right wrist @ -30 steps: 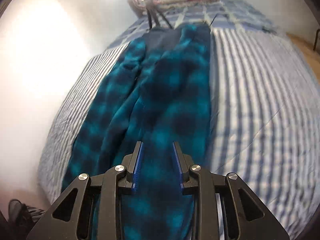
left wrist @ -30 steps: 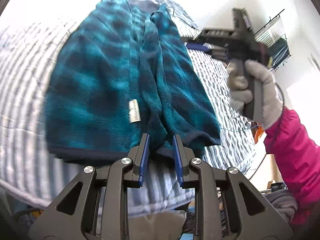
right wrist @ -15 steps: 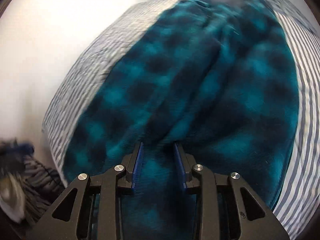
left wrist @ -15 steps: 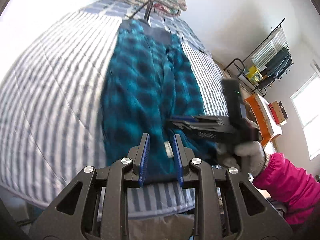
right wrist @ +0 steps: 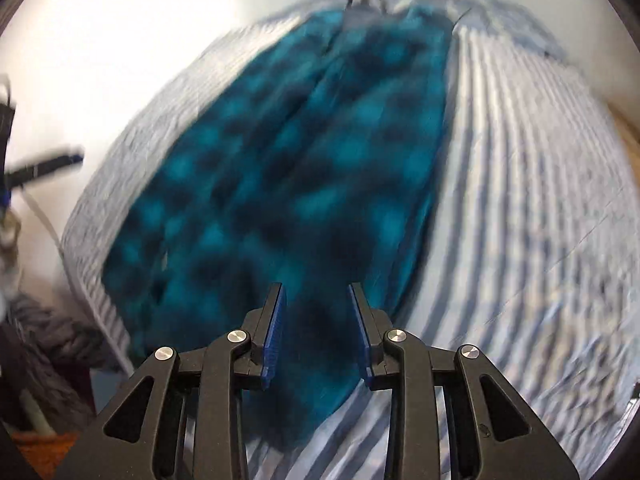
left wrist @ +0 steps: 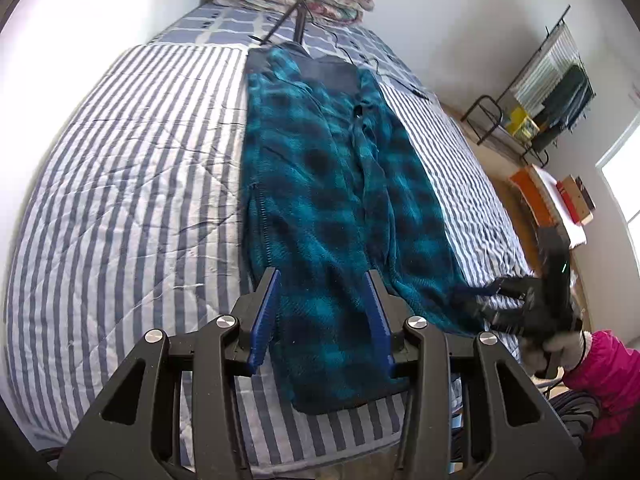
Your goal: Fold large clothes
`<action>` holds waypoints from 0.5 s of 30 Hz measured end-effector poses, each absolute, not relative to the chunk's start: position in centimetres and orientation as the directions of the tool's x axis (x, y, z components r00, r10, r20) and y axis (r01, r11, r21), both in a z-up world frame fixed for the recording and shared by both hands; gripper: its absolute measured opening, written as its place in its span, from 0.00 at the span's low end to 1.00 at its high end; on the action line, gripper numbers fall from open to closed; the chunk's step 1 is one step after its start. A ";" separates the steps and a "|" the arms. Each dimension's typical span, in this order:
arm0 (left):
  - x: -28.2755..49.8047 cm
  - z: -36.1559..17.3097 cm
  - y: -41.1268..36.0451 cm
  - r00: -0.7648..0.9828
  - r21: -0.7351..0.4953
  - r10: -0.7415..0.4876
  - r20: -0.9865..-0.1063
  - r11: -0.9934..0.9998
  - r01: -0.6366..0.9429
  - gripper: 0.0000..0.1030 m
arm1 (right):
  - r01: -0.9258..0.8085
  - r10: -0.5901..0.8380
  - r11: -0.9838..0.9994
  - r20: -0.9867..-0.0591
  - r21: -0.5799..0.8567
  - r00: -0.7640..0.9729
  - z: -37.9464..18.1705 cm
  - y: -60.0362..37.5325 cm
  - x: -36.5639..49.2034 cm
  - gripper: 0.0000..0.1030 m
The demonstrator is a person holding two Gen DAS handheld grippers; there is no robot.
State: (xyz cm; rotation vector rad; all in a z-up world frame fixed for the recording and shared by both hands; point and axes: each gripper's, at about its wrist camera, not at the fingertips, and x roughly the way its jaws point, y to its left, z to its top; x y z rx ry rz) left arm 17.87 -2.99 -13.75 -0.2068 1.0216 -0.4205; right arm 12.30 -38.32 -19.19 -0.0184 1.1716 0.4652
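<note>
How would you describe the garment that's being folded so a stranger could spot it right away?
Look at the bed with the blue-and-white striped quilt. Lying lengthwise down its middle is the teal fleece garment, reaching from near the pillows to the foot. Its fuzzy dark-checked teal is the only such colour on the pale stripes.

- Garment (left wrist: 328, 208): thick fleece cloth, fuzzy, matt teal-and-dark check.
- Bed cover (left wrist: 132, 184): quilted striped cloth, matt, lightly creased.
- Left gripper (left wrist: 322, 312): matt black plastic, ribbed blue pads, shiny metal screws.
</note>
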 end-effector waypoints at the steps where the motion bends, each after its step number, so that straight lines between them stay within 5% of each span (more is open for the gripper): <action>1: 18.1 -14.0 -3.3 0.445 -0.357 -0.432 -0.785 0.901 0.246 0.41 | -0.385 0.363 0.890 -0.893 0.247 0.267 -20.0 -37.3 12.0 0.30; 6: 18.6 -14.3 -4.2 0.418 -0.378 -0.461 -0.783 0.886 0.269 0.41 | -0.571 0.342 0.803 -0.916 0.169 0.211 -19.9 -32.9 10.3 0.30; 9: 18.7 -13.8 -4.2 0.418 -0.391 -0.481 -0.771 0.875 0.286 0.41 | -0.549 0.466 0.787 -0.854 0.281 0.232 -16.5 -34.4 12.0 0.30; 15: 19.2 -13.0 -3.9 0.417 -0.433 -0.519 -0.747 0.854 0.288 0.41 | -0.498 0.493 0.825 -0.770 0.267 0.405 -12.1 -37.5 20.3 0.30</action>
